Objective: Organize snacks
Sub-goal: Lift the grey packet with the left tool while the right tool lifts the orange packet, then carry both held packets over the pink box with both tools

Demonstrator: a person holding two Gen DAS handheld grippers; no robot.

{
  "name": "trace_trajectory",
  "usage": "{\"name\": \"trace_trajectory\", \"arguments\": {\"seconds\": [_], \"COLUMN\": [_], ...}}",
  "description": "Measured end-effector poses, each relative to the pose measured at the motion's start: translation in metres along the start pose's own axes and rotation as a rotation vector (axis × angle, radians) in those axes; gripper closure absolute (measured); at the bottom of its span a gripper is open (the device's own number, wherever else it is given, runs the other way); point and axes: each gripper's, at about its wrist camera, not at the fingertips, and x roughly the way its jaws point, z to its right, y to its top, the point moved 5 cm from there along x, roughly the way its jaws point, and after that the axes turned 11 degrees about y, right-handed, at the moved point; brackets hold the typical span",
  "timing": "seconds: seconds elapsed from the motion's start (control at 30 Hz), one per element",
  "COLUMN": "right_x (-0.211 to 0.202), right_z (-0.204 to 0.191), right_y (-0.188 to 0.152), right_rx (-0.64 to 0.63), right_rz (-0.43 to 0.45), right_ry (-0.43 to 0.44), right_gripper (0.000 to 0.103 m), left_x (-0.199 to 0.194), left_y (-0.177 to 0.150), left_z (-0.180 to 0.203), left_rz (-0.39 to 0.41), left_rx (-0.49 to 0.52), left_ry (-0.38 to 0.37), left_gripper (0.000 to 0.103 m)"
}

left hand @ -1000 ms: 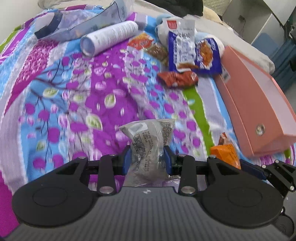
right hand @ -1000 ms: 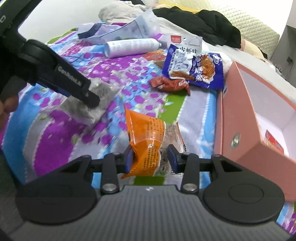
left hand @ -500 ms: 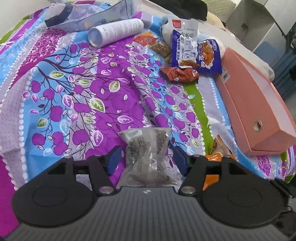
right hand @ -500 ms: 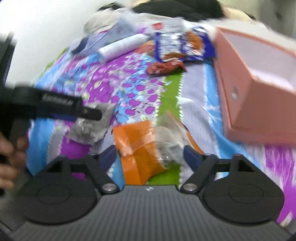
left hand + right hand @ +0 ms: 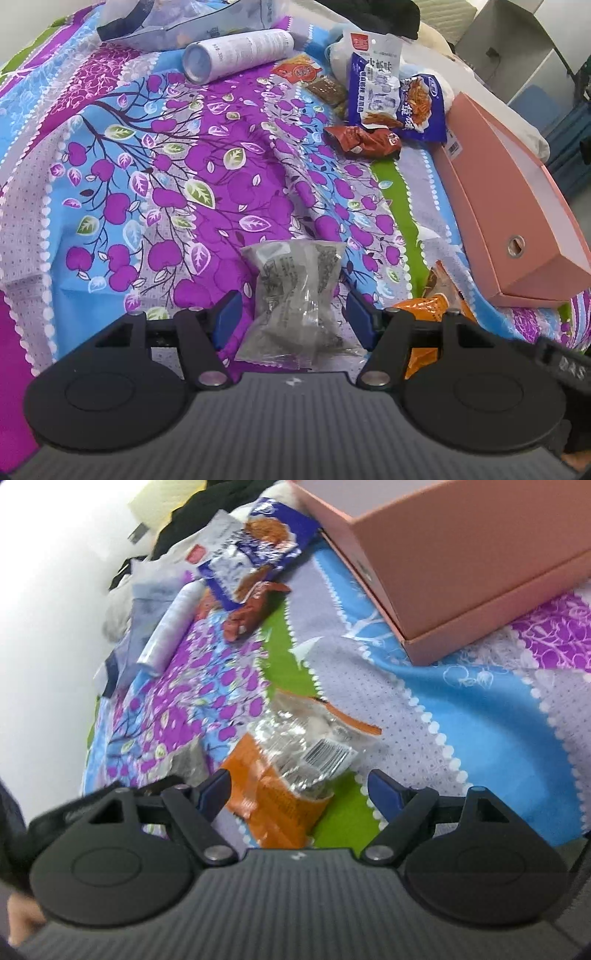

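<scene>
Both claws spread, gripping nothing. Grey packet (image 5: pixel 299 299) lies on bed between left claw (image 5: pixel 291 317) pads, long axis forward; orange packet (image 5: pixel 280 794) between right claw (image 5: pixel 299 790) pads; pink box (image 5: pixel 454 557) ahead-right, right claw nearer.

The bedspread (image 5: pixel 207 177) covers nearly everything, a loud print of purple fruit, leaves and branches on blue, with a green stripe running toward five o'clock. At twelve o'clock in the left wrist view a white cylindrical bottle (image 5: pixel 236 53) lies on its side on it. Just behind the bottle, toward eleven o'clock, sits a crumpled translucent plastic bag (image 5: pixel 192 22). Dark clothing (image 5: pixel 373 13) is heaped at one o'clock. Pale shelving (image 5: pixel 517 48) stands at two o'clock.
</scene>
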Motion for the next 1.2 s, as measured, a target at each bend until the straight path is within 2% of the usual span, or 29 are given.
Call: {"name": "trace_trajectory", "arguments": {"seconds": [0.13,0.47,0.57,0.67,0.9,1.2], "right_x": [0.01,0.029,0.033,0.033,0.028,0.009], "right_z": [0.001,-0.014,-0.018,-0.02,-0.023,-0.022], "right_y": [0.002,-0.002,-0.002,-0.002,0.001,0.005], "right_rx": [-0.004,-0.186,-0.238,-0.275,-0.322,-0.387], "right_rz": [0.002,-0.023,-0.028,-0.032,-0.031,-0.006], "right_ry": [-0.012,-0.086,-0.109,-0.118,-0.116,-0.143], "right_gripper": [0.021,0.019,0.026,0.032,0.044,0.051], "left_x": [0.001,0.017,0.02,0.021,0.017,-0.002], "left_y": [0.002,0.002,0.003,0.005,0.008,0.014], "left_z": [0.002,0.012,0.014,0.017,0.026,0.036], "left_rz": [0.013,-0.035,-0.038,-0.044,-0.032,0.001], "left_rx": [0.01,0.021,0.036,0.044,0.058,0.059], "left_ry": [0.01,0.024,0.053,0.046,0.052,0.024], "left_gripper": [0.035,0.038,0.045,0.052,0.057,0.059]}}
